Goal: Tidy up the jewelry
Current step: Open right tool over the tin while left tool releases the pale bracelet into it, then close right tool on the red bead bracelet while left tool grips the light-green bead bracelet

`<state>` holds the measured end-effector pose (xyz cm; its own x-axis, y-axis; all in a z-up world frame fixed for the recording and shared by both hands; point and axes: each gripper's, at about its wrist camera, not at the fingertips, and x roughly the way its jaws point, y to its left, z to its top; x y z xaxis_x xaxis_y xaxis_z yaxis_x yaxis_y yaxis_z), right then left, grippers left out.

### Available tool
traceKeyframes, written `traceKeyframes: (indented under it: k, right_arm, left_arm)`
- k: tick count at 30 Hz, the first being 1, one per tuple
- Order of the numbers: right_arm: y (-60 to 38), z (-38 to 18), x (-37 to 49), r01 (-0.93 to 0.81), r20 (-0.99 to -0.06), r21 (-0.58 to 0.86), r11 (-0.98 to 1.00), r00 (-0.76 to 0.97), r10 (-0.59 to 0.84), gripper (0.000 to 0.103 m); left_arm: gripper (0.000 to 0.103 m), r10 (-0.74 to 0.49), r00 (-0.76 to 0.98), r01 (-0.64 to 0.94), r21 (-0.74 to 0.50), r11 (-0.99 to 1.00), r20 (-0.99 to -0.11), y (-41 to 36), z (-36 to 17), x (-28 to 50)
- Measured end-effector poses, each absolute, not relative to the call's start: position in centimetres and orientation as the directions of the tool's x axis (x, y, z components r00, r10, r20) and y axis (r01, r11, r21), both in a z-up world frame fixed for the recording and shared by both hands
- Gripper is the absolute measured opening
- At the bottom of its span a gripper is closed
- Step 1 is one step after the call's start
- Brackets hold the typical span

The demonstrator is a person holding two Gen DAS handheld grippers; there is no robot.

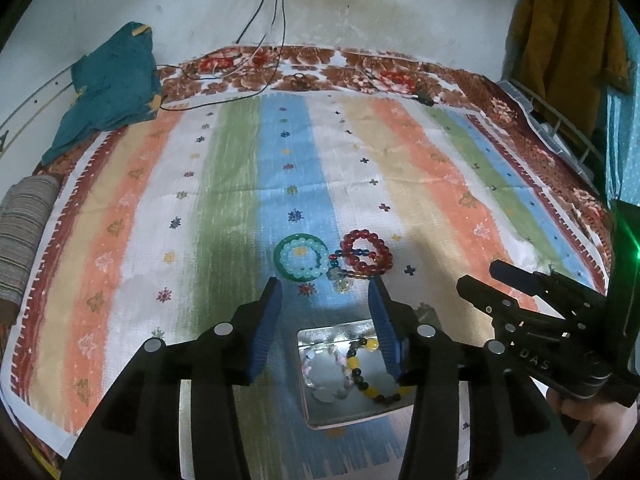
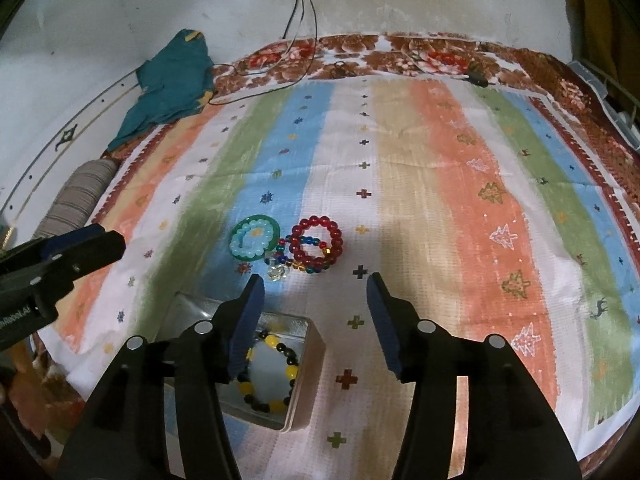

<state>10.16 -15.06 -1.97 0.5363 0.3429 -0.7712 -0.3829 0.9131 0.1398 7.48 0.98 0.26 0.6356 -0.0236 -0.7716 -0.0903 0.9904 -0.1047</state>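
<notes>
1. On a bed spread with a striped cloth [image 1: 420, 184] of orange, green, blue and white, two hand-held tools hang above a small heap of jewelry.
2. Left tool [image 1: 326, 320]: its blue-padded fingers [image 1: 266, 328] stand wide apart and hold nothing; between them shows the open metal tin [image 1: 316, 408].
3. Right tool [image 2: 316, 320]: likewise spread wide and empty, its left finger over the tin's [image 2: 308, 380] near corner, its right finger above bare cloth.
4. Inside the tin lies a yellow-and-black bead bracelet [image 2: 276, 376], and, in the left wrist view, a pale pinkish strand [image 1: 324, 376] just beside it.
5. Beyond the tin, on the blue stripe, a green bangle [image 1: 302, 256] lies flat with a ring of pale aqua beads [image 1: 304, 258] resting inside it.
6. Just to the right, touching or nearly so, a red bead bracelet [image 1: 370, 250] lies with a multicoloured bead strand [image 1: 354, 258] crossing it.
7. A clear, glassy piece [image 1: 343, 284] sits at the near edge of that cluster; what it is cannot be made out.
8. At the far left of the bed, a teal garment [image 1: 108, 88] is bunched against the white wall [image 1: 360, 0], with dark cables [image 1: 276, 12] trailing down from a socket.
9. A mustard-coloured garment [image 1: 568, 36] hangs at far right.
</notes>
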Motion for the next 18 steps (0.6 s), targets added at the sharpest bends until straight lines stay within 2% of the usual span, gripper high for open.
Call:
traceKeyframes:
  k: [6, 18]
  right_arm:
    - [-15.0, -2.6, 11.9, -0.361, -0.791, 0.145, 0.921, 0.517, 0.327, 0.062]
    - [-14.5, -4.1, 14.9, -0.355, -0.818, 0.125, 0.926, 0.491, 0.299, 0.072]
  left_arm:
    - [0.054, -0.025, 0.608, -0.090, -0.101, 0.991, -0.794, 1.1, -0.6, 9.3]
    - [0.057, -0.018, 0.569, -0.078, -0.075, 0.994, -0.822, 1.2, -2.1, 11.9]
